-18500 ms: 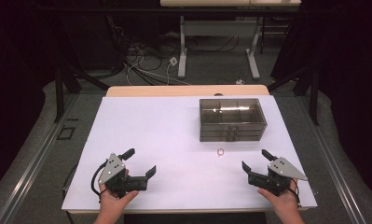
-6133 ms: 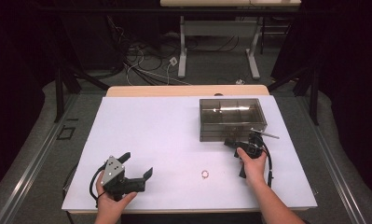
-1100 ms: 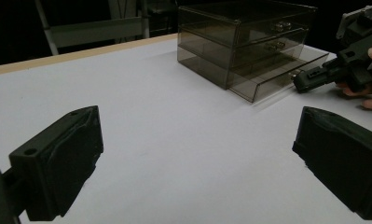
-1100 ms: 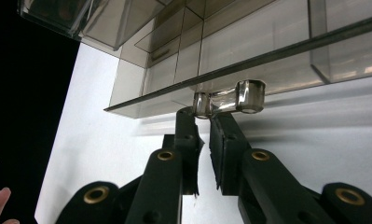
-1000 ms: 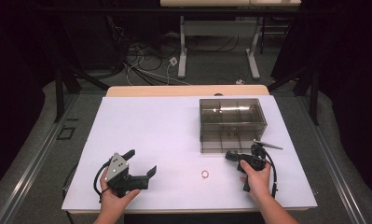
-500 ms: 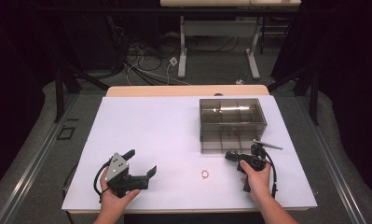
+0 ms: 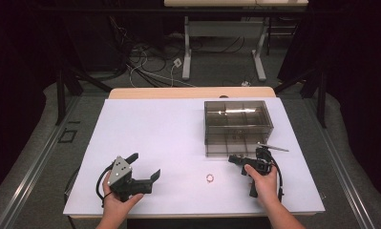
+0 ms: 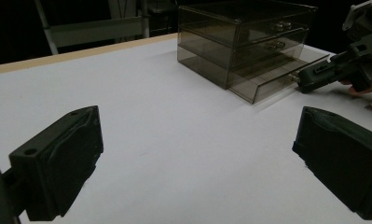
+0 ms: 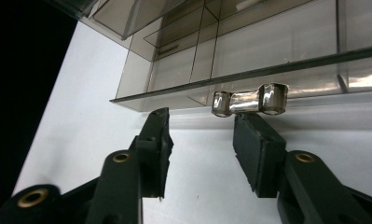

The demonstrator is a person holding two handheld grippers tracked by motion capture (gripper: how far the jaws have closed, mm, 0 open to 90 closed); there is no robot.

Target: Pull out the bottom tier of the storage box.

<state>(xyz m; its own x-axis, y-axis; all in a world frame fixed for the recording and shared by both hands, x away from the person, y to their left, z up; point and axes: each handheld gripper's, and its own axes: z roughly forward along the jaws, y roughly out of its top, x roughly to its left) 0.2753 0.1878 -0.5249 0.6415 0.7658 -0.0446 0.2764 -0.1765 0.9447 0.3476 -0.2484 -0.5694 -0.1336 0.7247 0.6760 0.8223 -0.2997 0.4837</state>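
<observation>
Two grippers are working at the bench [image 7: 145,119]. Left gripper [image 7: 140,172] is resting near the front edge, jaws wide apart, nothing btw them. Ring [image 7: 210,178] is lying on the white top, just left of the right gripper [image 7: 240,161], whose jaws have just been opening beside the handle [image 9: 249,101] of the bottom drawer [image 8: 286,74], pads not pressing on it. Drawer box [image 7: 237,125] is smoked plastic w/ dividers; the pulled-out drawer is looking empty. Next, probably, picking the ring: approach from above, w/ jaws straddling it.

Left claw [image 7: 141,168] held low in the left hand [image 7: 115,198], jaws wide apart | right claw [image 7: 237,160] level, jaws just opening, nothing between them
</observation>
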